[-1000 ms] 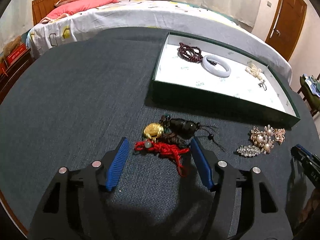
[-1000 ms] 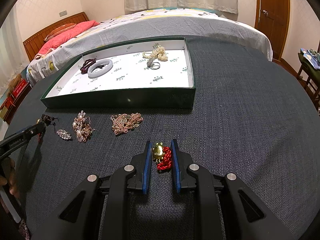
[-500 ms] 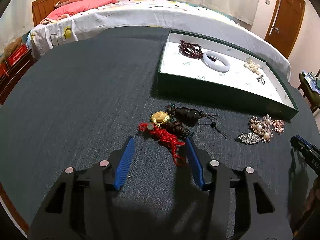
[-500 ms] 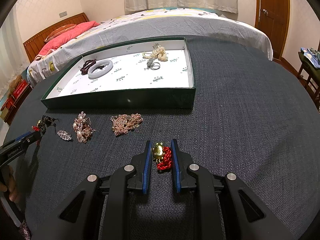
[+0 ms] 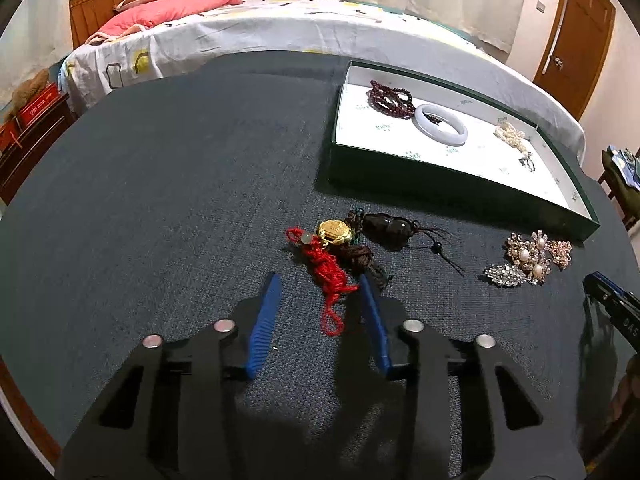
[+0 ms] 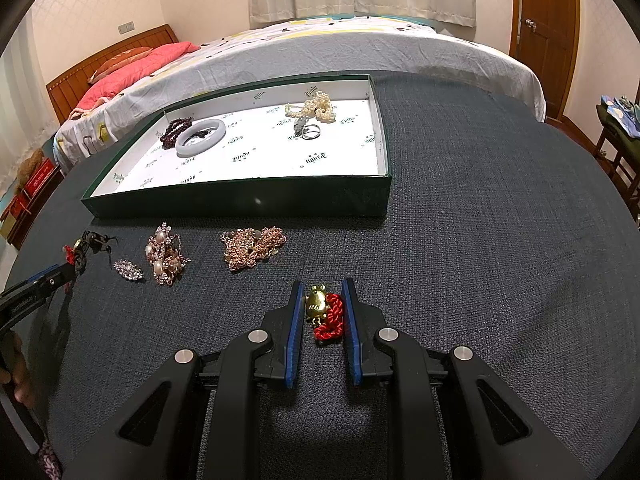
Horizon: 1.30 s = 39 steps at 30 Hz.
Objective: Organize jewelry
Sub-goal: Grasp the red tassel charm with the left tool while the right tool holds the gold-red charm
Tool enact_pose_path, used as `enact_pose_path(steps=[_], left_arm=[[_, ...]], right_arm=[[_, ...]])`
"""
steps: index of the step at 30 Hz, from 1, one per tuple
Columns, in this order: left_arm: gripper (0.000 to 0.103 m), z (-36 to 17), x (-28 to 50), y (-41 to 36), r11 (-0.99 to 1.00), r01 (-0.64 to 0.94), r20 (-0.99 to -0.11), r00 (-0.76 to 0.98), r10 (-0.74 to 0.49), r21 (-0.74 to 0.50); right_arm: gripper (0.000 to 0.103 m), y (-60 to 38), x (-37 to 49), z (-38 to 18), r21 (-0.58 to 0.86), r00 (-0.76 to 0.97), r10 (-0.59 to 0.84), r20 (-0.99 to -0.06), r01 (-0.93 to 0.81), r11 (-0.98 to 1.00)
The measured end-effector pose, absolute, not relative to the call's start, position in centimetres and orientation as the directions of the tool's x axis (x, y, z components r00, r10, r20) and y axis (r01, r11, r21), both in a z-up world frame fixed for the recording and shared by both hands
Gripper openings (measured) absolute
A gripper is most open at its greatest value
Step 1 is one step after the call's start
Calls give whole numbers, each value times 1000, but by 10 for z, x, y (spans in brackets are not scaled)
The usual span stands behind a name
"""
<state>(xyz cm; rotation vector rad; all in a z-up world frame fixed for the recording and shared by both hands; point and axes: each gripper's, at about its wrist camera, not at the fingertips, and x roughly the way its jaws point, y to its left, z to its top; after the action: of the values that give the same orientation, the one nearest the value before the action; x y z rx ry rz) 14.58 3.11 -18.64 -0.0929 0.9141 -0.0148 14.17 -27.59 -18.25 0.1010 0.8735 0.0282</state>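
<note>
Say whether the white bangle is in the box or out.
In: the white bangle lies on the green box's floor, beside dark beads.

The tray (image 6: 248, 200) lies on the table (image 6: 480, 240) beyond the right gripper (image 6: 320, 292); a chain heap (image 6: 252, 246) lies between them, left.

Dim, warm indoor light from overhead, soft dark shadows thrown toward the camera under the black gripper arms (image 5: 320, 292) on the dark cloth table (image 5: 180, 200), strong fisheye bending and black vignette at the corners, mild glare on the white tray lining (image 6: 260, 160), focus fairly sharp throughout.
</note>
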Motion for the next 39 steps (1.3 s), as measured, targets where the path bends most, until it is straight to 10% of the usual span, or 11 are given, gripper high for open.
enact_pose_path(steps=[39], left_arm=[[9, -171, 137, 23, 1000, 14, -734, 679, -28, -26]], right_arm=[[20, -273, 140, -181, 110, 651, 78, -755, 9, 994]])
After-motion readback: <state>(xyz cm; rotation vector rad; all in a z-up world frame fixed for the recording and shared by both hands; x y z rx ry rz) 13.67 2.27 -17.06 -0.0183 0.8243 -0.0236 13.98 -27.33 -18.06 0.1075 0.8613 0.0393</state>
